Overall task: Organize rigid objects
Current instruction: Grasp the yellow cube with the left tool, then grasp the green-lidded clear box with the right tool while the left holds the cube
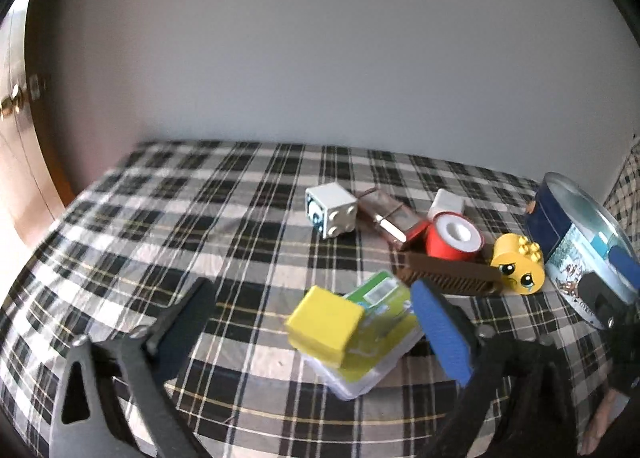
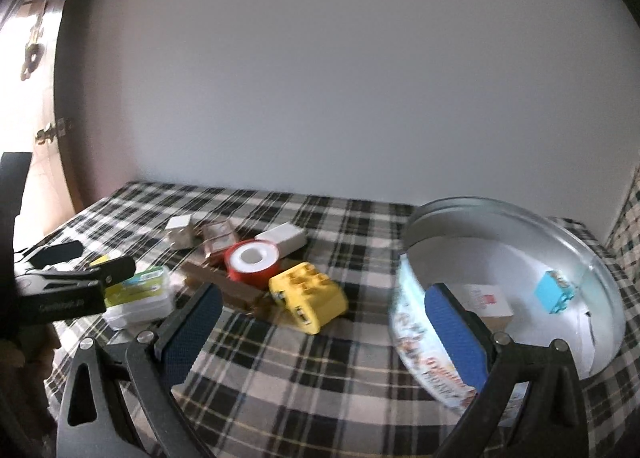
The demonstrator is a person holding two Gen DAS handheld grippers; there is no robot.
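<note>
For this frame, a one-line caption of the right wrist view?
Open right gripper faces the round metal tin holding a blue block; yellow toy brick on plaid cloth.

The yellow block (image 1: 326, 332) at six o'clock in the left wrist view is motion-blurred and hides part of the green-lidded plastic box (image 1: 372, 342). The round tin (image 2: 516, 290) runs off at four o'clock, its printed side smeared and unreadable. The brown comb-like piece (image 2: 236, 292) lies partly behind the yellow toy brick (image 2: 308, 296).
</note>
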